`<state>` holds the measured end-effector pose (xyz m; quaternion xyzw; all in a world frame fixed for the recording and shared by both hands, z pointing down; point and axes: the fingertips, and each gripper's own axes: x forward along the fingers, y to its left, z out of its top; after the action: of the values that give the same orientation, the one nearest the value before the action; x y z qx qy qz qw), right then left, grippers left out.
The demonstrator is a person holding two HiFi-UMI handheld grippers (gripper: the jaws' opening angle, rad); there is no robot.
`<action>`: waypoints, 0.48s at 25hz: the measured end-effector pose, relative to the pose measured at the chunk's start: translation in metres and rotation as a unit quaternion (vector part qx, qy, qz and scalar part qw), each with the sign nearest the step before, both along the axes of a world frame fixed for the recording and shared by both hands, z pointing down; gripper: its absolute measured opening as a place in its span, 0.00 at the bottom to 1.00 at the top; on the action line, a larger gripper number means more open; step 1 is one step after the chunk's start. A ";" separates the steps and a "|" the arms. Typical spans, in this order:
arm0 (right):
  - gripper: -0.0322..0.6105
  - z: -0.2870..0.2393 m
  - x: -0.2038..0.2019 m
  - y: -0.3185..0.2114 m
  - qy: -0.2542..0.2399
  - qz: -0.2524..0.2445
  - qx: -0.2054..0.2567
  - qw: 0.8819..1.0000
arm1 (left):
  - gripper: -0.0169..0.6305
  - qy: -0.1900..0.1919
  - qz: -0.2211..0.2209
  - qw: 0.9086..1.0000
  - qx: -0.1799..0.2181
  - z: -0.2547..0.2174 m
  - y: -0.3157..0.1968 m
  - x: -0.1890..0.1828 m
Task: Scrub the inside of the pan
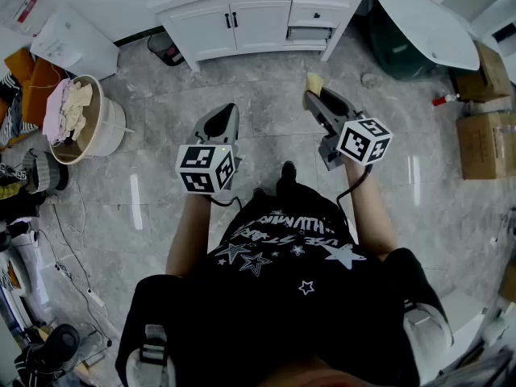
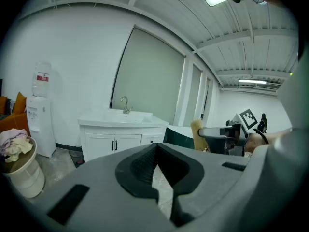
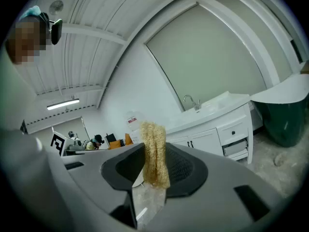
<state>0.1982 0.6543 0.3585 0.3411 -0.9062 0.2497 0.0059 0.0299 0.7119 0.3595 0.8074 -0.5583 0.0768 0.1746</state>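
No pan shows in any view. My right gripper is shut on a yellow fibrous scrub pad, which sticks up between its dark pads. In the right gripper view the scrub pad stands upright in the shut jaws of the right gripper. My left gripper is held level beside it, to the left, jaws shut with nothing in them. In the left gripper view the left gripper points at a white sink cabinet, and the right gripper with the scrub pad shows at the right.
A white sink cabinet stands ahead across grey stone floor. A cream basket of cloths sits at the left. A white round table and cardboard boxes are at the right. A water dispenser stands left of the cabinet.
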 end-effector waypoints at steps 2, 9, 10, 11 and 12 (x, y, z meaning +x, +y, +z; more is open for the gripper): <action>0.25 -0.001 -0.002 0.001 0.004 -0.001 0.002 1.000 | 0.04 -0.003 -0.002 1.000 -0.003 0.001 0.001 -0.003; 0.26 0.002 -0.011 0.000 0.019 -0.003 0.001 1.000 | 0.04 -0.003 -0.007 1.000 -0.016 0.009 0.004 -0.015; 0.25 0.003 -0.011 0.000 0.020 -0.001 -0.001 1.000 | 0.04 -0.006 -0.007 1.000 -0.017 0.010 0.004 -0.017; 0.26 0.004 -0.010 0.001 0.020 0.002 -0.003 1.000 | 0.04 -0.007 -0.005 1.000 -0.017 0.011 0.005 -0.018; 0.26 0.005 -0.010 0.003 0.020 0.005 -0.005 1.000 | 0.04 -0.007 -0.004 1.000 -0.018 0.011 0.006 -0.019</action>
<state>0.1883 0.6569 0.3634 0.3508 -0.9029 0.2471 0.0248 0.0107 0.7175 0.3706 0.8015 -0.5612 0.0919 0.1849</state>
